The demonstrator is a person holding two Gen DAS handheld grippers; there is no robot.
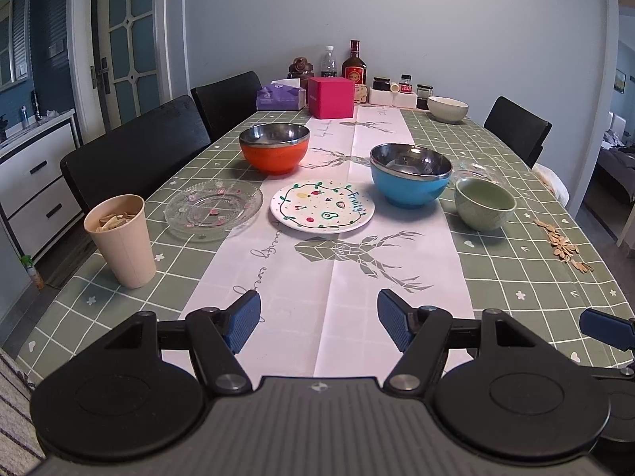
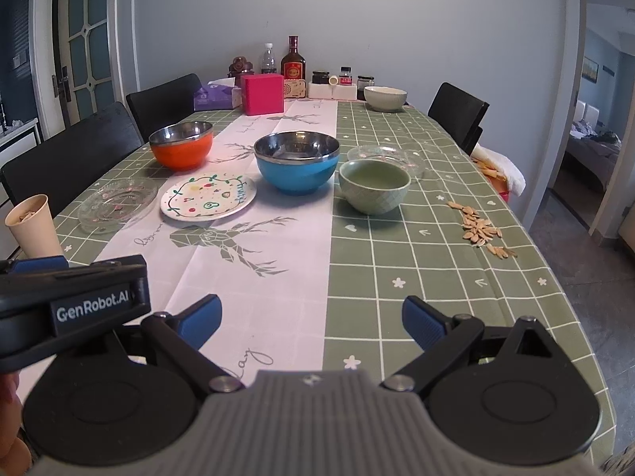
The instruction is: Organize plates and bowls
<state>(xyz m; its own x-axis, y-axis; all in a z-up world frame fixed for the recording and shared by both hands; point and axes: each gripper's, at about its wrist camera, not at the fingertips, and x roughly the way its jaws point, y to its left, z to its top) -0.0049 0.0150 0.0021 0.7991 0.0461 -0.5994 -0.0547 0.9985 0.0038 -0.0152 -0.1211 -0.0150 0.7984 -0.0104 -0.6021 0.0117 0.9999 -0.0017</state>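
Note:
On the table stand an orange bowl [image 1: 274,150] and a blue bowl [image 1: 410,174], both steel-lined. Between them, nearer to me, lies a white painted plate [image 1: 322,206]. A clear glass plate [image 1: 214,208] lies to its left, and a green ceramic bowl [image 1: 484,202] stands right of the blue one. A second glass plate [image 2: 387,158] lies behind the green bowl [image 2: 374,185]. A pale bowl [image 2: 385,98] stands at the far end. My left gripper [image 1: 319,323] and right gripper [image 2: 311,321] hover open over the near table edge, with nothing between their fingers.
A beige cup [image 1: 121,238] with scraps stands at the near left. Seeds [image 2: 480,230] are scattered at the right. A pink box [image 1: 331,96], tissues, bottles and jars crowd the far end. Black chairs [image 1: 135,158] line the left side, and another stands at the far right.

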